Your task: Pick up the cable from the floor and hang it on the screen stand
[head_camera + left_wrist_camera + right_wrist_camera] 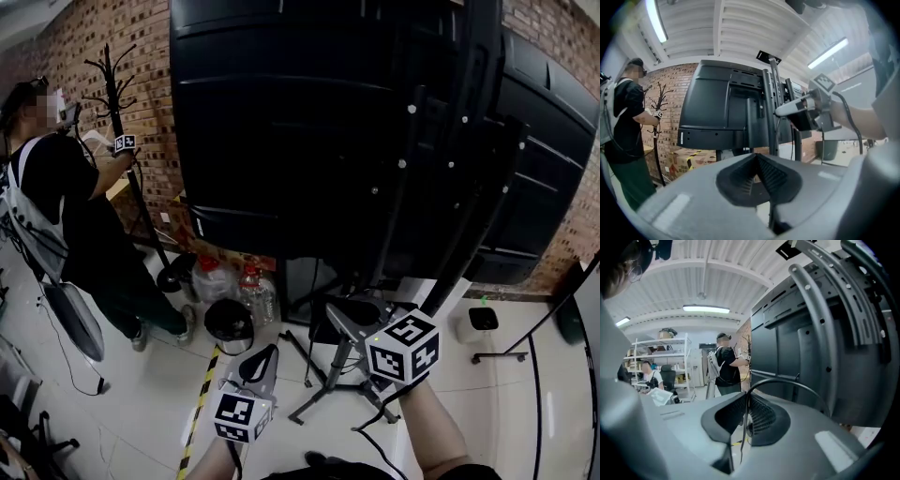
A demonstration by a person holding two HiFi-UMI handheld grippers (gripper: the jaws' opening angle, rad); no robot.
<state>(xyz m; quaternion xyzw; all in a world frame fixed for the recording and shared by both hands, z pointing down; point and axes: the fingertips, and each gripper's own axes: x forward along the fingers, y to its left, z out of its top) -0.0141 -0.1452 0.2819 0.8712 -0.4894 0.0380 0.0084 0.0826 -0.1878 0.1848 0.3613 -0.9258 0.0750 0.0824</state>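
Observation:
A large black screen (309, 131) on its stand (405, 187) fills the head view, seen from behind. My right gripper (343, 319) is raised at the foot of the stand's uprights, shut on a thin black cable (787, 383). The cable arcs out of the jaw tips toward the curved grey stand bracket (825, 324). Below the right arm the cable (373, 417) trails down. My left gripper (262, 364) hangs lower left with its jaws shut and nothing between them (756, 157). The left gripper view shows the right gripper (787, 109) beside the stand post (771, 108).
A person (56, 206) stands at the left by a black coat rack (117, 141). Water bottles (253, 291) and a black bin (230, 323) sit under the screen. The stand's legs (328, 384) spread over the floor. Yellow-black tape (199, 403) runs on the floor; a white box (483, 323) is at right.

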